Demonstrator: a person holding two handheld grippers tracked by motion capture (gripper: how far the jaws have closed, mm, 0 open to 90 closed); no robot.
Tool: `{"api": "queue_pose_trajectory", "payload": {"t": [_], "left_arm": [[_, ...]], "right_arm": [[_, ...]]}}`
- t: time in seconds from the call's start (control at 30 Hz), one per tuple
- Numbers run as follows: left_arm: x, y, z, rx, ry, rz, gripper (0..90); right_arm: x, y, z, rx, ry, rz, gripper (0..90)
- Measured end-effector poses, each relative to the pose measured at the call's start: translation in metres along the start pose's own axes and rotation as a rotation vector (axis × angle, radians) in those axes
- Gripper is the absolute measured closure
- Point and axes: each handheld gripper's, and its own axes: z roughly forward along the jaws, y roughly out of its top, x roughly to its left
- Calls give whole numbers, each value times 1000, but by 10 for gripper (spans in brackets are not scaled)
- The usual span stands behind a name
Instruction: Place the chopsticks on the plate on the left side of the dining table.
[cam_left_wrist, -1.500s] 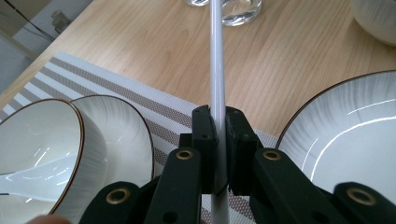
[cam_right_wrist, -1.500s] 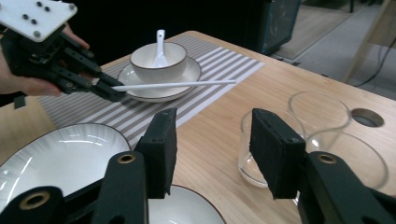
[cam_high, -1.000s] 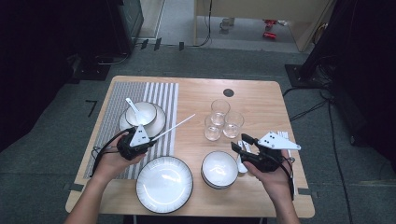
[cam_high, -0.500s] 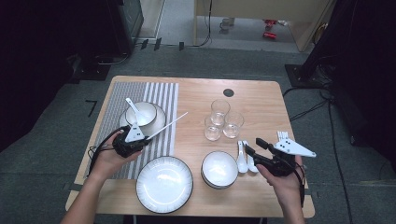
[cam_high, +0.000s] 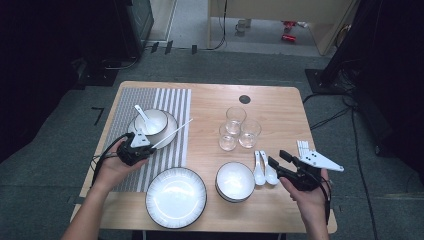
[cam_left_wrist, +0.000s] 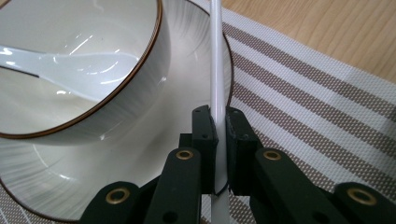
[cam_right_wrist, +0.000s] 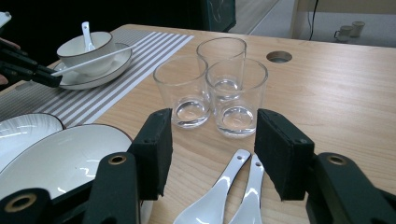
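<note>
My left gripper (cam_high: 148, 147) (cam_left_wrist: 217, 125) is shut on a thin white stick (cam_high: 173, 132) (cam_left_wrist: 216, 56) that slants up and to the right over the rim of a white plate (cam_high: 171, 131) (cam_left_wrist: 154, 140). On that plate stands a brown-rimmed bowl (cam_high: 155, 121) (cam_left_wrist: 112, 88) holding a white spoon (cam_high: 142, 118) (cam_left_wrist: 70, 63). At the right, my right gripper (cam_high: 279, 159) (cam_right_wrist: 212, 144) is open, just right of two white spoons (cam_high: 265, 172) (cam_right_wrist: 229, 200) lying side by side on the wood. Its jaws hold nothing.
A striped placemat (cam_high: 125, 100) covers the table's left part. Three glasses (cam_high: 235, 129) (cam_right_wrist: 219, 88) stand close together mid-table. A large plate (cam_high: 176, 196) and a white bowl (cam_high: 235, 181) sit near the front edge. A round hole (cam_high: 244, 99) is at the back.
My right gripper has drawn back to the right, away from the bowl, leaving the two spoons uncovered on the table. My left gripper shifted slightly left with the stick.
</note>
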Motion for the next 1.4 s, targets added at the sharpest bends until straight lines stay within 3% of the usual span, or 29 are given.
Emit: {"api": "queue_pose_trajectory", "payload": {"t": [0.87,1.4], "left_arm": [[22,-13,-7,-16,-24,-90,850],[28,-16,-5,-15,-9,-122,820]], "right_arm": [[-5,-8,3,18,-5,17,488],[-11,-12,3,30,-15,29,491]]}}
